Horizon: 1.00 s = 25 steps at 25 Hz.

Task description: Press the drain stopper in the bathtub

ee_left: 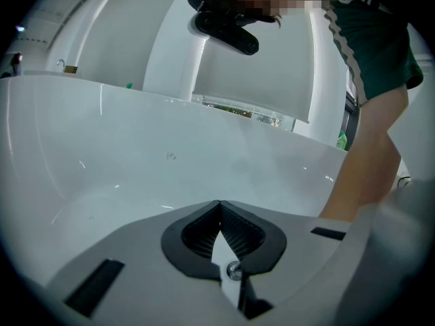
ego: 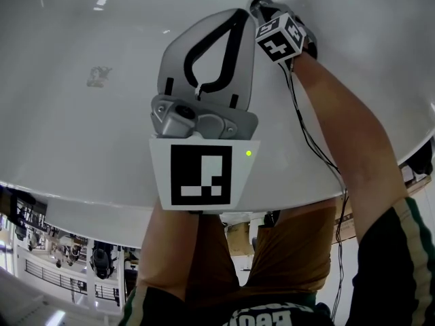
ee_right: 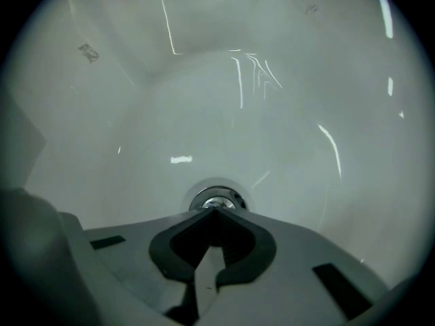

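The chrome drain stopper point(ee_right: 216, 198) sits in the floor of the white bathtub point(ee_right: 285, 114). My right gripper point(ee_right: 215, 210) is shut, and its joined tips rest on the stopper's near edge, pointing steeply down. In the head view the right gripper point(ego: 259, 8) reaches down to the stopper point(ego: 256, 3) under its marker cube point(ego: 279, 36). Beside it, my left gripper point(ego: 239, 12) hovers over the tub floor. The left gripper view shows the left gripper point(ee_left: 219, 204) shut with nothing between its ribbed pads, facing the tub's far wall point(ee_left: 136, 161).
The tub's rim point(ego: 75, 209) curves across the lower part of the head view, with the person's legs behind it. A faint mark point(ego: 100, 75) lies on the tub floor. The person's right forearm point(ee_left: 360, 175) crosses the left gripper view. A white pillar point(ee_left: 177, 53) rises beyond the far rim.
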Motion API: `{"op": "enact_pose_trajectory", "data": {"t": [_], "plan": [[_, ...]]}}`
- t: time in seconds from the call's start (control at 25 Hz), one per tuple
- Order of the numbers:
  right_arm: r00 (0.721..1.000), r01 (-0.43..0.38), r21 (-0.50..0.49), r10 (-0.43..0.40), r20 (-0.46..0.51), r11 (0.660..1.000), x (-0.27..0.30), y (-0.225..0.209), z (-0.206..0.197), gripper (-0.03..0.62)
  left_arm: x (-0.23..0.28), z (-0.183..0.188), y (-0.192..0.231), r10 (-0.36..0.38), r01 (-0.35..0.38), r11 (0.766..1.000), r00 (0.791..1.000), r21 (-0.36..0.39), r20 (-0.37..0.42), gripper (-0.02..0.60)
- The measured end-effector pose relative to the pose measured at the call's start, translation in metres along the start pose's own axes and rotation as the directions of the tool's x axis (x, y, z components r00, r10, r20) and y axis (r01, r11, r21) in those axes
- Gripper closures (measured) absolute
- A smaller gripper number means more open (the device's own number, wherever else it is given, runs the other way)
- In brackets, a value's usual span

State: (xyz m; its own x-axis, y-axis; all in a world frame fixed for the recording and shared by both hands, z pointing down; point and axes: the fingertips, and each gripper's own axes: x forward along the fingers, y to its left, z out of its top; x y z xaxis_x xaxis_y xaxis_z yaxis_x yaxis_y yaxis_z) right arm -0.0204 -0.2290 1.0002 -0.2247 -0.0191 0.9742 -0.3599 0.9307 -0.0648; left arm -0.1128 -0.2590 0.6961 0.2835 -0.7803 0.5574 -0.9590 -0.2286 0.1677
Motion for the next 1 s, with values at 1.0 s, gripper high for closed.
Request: {"op": "enact_pose_trajectory", "data": {"t": [1.0], "plan": [[0.999, -0.005, 0.003, 0.005, 0.036, 1.0, -0.0103, 0.001, 0.0015, 0.58, 0.0029, -0.0023, -0.0017, -0.002, 0.003, 1.0, 1.0, 0.005, -0.017, 0.577]]}}
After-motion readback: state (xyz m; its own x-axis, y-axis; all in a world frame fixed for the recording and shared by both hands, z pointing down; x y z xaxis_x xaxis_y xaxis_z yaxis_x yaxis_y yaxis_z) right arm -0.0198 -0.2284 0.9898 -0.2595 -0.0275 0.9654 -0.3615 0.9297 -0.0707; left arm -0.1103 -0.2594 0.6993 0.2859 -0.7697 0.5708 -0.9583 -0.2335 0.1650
